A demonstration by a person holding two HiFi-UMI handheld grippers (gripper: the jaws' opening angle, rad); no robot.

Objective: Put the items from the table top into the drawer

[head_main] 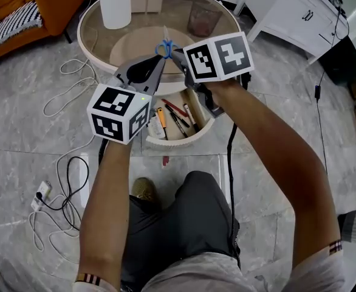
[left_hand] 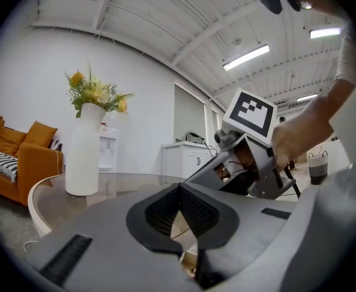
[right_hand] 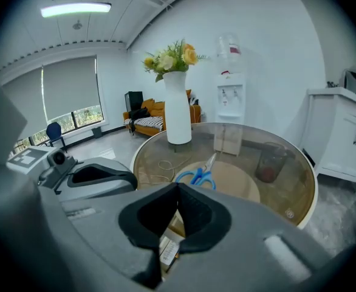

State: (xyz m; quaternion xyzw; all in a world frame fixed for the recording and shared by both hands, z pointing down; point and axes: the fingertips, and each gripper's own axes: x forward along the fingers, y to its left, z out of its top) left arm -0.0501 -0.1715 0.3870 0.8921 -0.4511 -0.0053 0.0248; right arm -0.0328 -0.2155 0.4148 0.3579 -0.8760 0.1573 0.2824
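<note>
While scissors (head_main: 166, 46) lie flat on the glass bench (head_main: 223, 11) beyond the open drawer (head_main: 193, 134), left gripper (left_hand: 179, 187) and right gripper (right_hand: 178, 186) hold nothing, fingers pressed together. Risk: unless parted first, the fingers likely shove the scissors away instead of grasping them.

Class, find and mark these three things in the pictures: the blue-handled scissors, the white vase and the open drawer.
scissors (right_hand: 198, 174): right gripper view, where the two blue handles meet.
vase (right_hand: 178, 111): right gripper view, middle of its white body.
drawer (head_main: 181, 141): head view, its curved front rim.
</note>
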